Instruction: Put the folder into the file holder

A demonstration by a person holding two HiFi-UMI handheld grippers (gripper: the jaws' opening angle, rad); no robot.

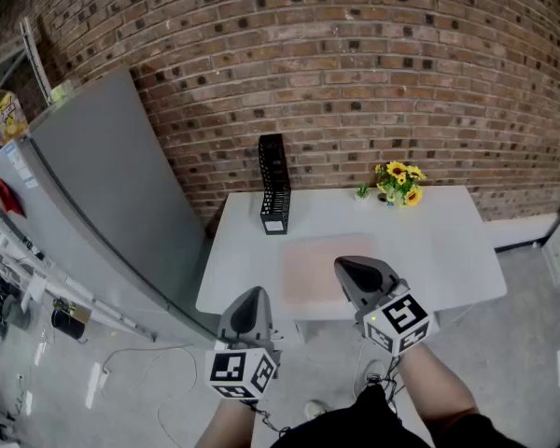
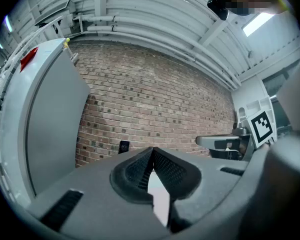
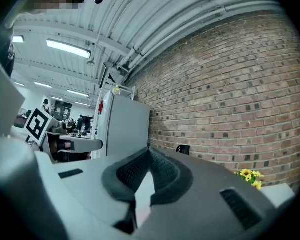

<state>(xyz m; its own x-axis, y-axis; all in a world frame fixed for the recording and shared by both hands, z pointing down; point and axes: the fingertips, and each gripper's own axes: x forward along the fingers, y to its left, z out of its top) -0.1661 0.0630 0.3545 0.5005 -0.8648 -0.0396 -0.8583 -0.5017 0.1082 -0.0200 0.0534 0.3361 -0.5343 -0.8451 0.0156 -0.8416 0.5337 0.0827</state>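
Note:
A pale pink folder lies flat on the white table, near its front edge. A black mesh file holder stands upright at the table's back left, against the brick wall; its top shows in the left gripper view and in the right gripper view. My left gripper hovers level just off the table's front edge, left of the folder, jaws shut and holding nothing. My right gripper hangs over the folder's front right part, also shut and holding nothing.
A small pot of yellow sunflowers stands at the back of the table, right of centre, and shows in the right gripper view. A tall grey cabinet stands left of the table. Cables lie on the floor below.

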